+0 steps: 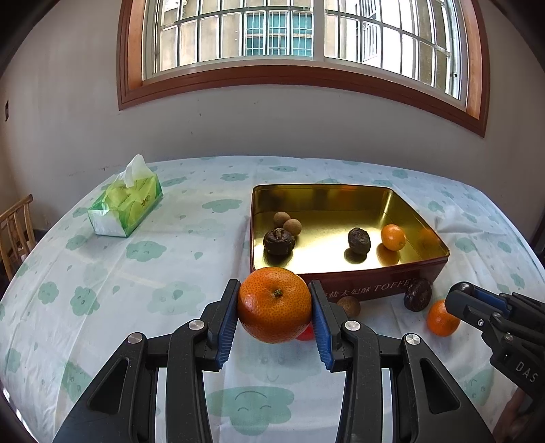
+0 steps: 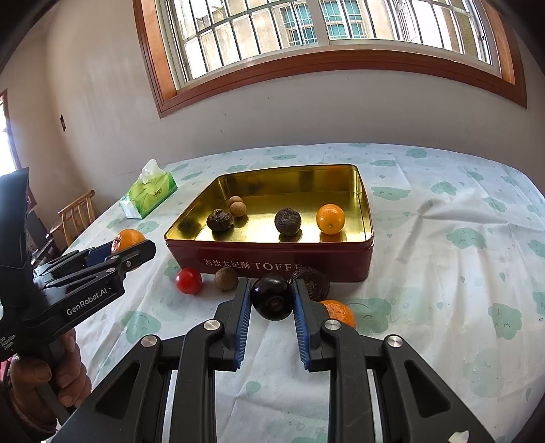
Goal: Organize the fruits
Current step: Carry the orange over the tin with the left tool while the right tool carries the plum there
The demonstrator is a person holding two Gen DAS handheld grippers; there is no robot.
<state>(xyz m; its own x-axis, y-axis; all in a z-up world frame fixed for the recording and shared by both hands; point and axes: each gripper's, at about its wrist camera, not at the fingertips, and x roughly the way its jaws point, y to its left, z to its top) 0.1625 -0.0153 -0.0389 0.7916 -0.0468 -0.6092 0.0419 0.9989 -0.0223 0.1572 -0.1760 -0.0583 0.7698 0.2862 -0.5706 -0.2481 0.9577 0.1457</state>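
A table under a cloud-print cloth (image 1: 143,279) stands below a barred window (image 1: 272,30), with a green tissue pack (image 1: 127,204) at the far left. In the left wrist view, the left gripper (image 1: 274,305) is clamped on a large orange (image 1: 274,305), held above the cloth just short of the red toffee tin (image 1: 374,289). Inside the tin lie two longans (image 1: 287,222), two dark wrinkled fruits (image 1: 278,241) and a small orange (image 1: 392,237). The right gripper (image 1: 458,303) enters from the right, over another orange (image 1: 439,320); this view does not show its grip.

In the right wrist view, the right gripper (image 2: 271,301) is closed on a dark round fruit (image 2: 271,301) before the tin's front wall (image 2: 269,262). A cherry tomato (image 2: 188,280) and a loose longan (image 2: 226,278) lie on the cloth near that wall.
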